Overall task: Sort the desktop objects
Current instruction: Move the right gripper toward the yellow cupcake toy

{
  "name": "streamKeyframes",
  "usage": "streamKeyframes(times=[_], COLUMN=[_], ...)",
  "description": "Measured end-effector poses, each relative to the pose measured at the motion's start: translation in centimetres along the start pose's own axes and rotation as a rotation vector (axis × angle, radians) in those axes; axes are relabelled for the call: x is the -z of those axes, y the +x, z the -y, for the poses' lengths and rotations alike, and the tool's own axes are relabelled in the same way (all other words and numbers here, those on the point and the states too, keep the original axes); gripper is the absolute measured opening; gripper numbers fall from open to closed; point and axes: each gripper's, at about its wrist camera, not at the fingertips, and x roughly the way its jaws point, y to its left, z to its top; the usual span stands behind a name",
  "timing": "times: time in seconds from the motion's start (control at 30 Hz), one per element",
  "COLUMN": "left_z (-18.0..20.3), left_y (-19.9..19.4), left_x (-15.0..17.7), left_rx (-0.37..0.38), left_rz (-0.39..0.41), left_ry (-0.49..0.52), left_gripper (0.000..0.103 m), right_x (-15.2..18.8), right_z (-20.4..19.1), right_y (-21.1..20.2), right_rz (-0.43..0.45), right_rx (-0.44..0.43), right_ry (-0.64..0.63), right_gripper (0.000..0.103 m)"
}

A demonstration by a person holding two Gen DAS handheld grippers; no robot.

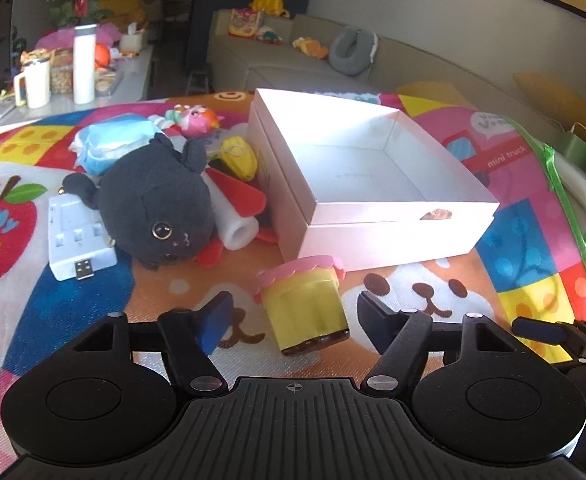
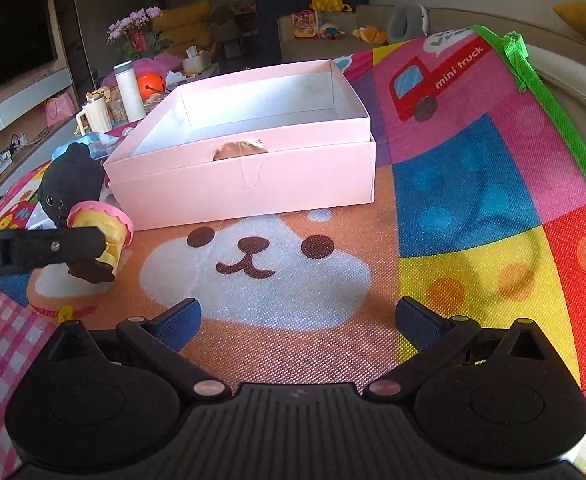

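A yellow pudding-shaped toy with a pink frilled top and a brown base lies tilted on the colourful mat, just in front of the pink box. My left gripper is open around it, with a gap between each blue pad and the toy's sides. In the right wrist view the same toy shows at the left, partly behind a left gripper finger. My right gripper stands open over the dog face on the mat with nothing between its fingers. The pink box is open and holds nothing.
Left of the box lie a black plush cat, a white USB charger, a white roll with red trim, a yellow toy and a blue pack. The mat's green edge runs along the right.
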Motion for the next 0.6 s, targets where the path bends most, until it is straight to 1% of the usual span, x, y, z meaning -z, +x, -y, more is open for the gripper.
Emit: streamKeyframes(times=[0.03, 0.1, 0.13, 0.17, 0.3, 0.43, 0.5, 0.6], left_z=[0.0, 0.2, 0.3, 0.4, 1.1, 1.4, 1.3, 1.1], left_y=[0.3, 0.6, 0.6, 0.4, -2.0, -5.0, -6.2, -7.3], left_x=[-0.1, -0.2, -0.1, 0.0, 1.6, 4.8, 6.5, 8.3], left_rx=[-0.001, -0.018, -0.021, -0.023, -0.05, -0.067, -0.068, -0.066], left_rz=[-0.007, -0.008, -0.003, 0.007, 0.083, 0.149, 0.155, 0.134], left_ry=[0.001, 0.025, 0.039, 0.056, 0.153, 0.227, 0.238, 0.231], left_gripper=[0.072, 0.066, 0.058, 0.056, 0.056, 0.056, 0.056, 0.056], right_x=[0.0, 0.0, 0.0, -0.1, -0.1, 0.0, -0.1, -0.1], right_z=[0.0, 0.3, 0.4, 0.5, 0.6, 0.5, 0.6, 0.5], right_y=[0.0, -0.1, -0.2, -0.2, -0.3, -0.4, -0.3, -0.3], right_rz=[0.001, 0.008, 0.012, 0.015, 0.02, 0.024, 0.025, 0.024], right_rx=[-0.001, -0.013, -0.019, -0.025, -0.029, -0.029, -0.03, -0.024], right_ry=[-0.001, 0.012, 0.018, 0.024, 0.028, 0.03, 0.031, 0.024], right_gripper=[0.103, 0.103, 0.103, 0.103, 0.103, 0.103, 0.103, 0.103])
